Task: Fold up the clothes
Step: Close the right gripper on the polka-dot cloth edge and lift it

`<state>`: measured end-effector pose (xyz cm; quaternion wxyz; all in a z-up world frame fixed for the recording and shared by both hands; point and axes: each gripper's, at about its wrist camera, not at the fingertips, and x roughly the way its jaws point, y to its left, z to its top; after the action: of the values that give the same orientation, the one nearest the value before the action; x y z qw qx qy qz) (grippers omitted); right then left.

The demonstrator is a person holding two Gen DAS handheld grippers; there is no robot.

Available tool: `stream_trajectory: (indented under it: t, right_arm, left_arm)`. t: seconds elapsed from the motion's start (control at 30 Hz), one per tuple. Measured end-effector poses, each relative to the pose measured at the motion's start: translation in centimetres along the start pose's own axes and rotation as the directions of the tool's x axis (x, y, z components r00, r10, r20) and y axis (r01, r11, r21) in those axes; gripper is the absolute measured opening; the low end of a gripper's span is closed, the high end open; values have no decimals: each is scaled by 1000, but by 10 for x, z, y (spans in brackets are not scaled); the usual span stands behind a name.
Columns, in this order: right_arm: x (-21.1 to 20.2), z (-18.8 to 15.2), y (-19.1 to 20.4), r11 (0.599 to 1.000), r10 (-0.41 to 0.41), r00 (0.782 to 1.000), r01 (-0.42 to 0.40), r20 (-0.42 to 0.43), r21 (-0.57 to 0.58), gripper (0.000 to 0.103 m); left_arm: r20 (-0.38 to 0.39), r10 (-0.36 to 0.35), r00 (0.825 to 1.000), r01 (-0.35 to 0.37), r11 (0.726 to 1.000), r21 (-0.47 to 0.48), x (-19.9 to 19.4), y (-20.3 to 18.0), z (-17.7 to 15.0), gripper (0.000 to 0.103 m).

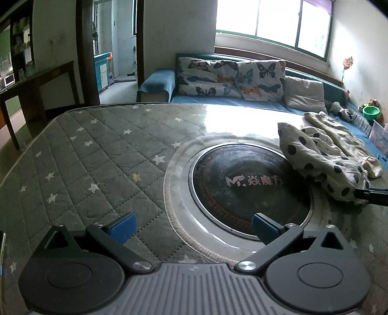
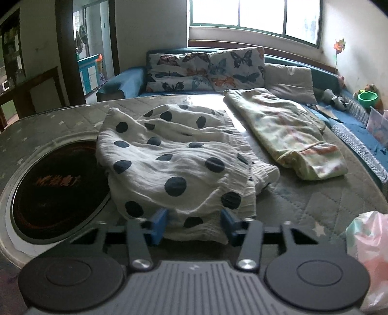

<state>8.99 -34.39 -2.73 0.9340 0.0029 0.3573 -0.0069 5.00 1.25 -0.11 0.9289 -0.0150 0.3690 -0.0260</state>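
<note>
A: Nearest first. What are the grippers doing?

B: The right gripper (image 2: 194,224) has its blue pads spread, one on each side of the near hem of the dotted cloth (image 2: 174,164). The hem lies between them, but they are not pressed onto it. The left gripper (image 1: 192,227) is spread wide too, holding nothing, low over the table (image 1: 97,150) by the round hob (image 1: 249,191).

A: Where does the cloth lie?

B: Crumpled on the quilted table, its left edge draped over the hob's rim. Just beyond, to the right, is a pale garment (image 2: 286,130), partly folded, their edges close or touching; I cannot tell which. A pink bag (image 2: 371,254) sits at the near right. Farther back are the sofa (image 2: 126,80) and butterfly cushions (image 2: 206,70), then the window (image 2: 254,17).

A: How will the cloth handle?

B: I judge it light, thin and limp, like crinkled gauze. It should sag and bunch when lifted, and slide easily on the smooth hob. Nothing fragile.

A: Where would you take hold?

B: At the thicker near hem, right gripper on one corner, left on the other, so it spreads flat before any fold.
</note>
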Motion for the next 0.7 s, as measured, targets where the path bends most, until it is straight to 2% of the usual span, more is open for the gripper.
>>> stream_trajectory:
  t: [0.07, 0.13, 0.3, 0.7]
  right_arm:
    - [0, 0, 2, 1000, 4, 1000, -4, -7, 2, 35]
    - [1, 0, 1, 1000, 10, 1000, -10, -8, 8, 24]
    - [-4, 0, 2, 1000, 19, 1000, -19, 7, 8, 16]
    - [-14, -2, 34, 994, 15, 1000, -12, 27, -110, 13]
  left_arm:
    - [-1, 4, 1000, -4, 1000, -3, 1, 1, -1, 103]
    - [0, 18, 1000, -18, 1000, -1, 1, 2, -2, 103]
    - [3, 42, 999, -42, 999, 1, 2, 3, -3, 103]
    - [-5, 65, 998, -65, 998, 5, 4, 5, -8, 103]
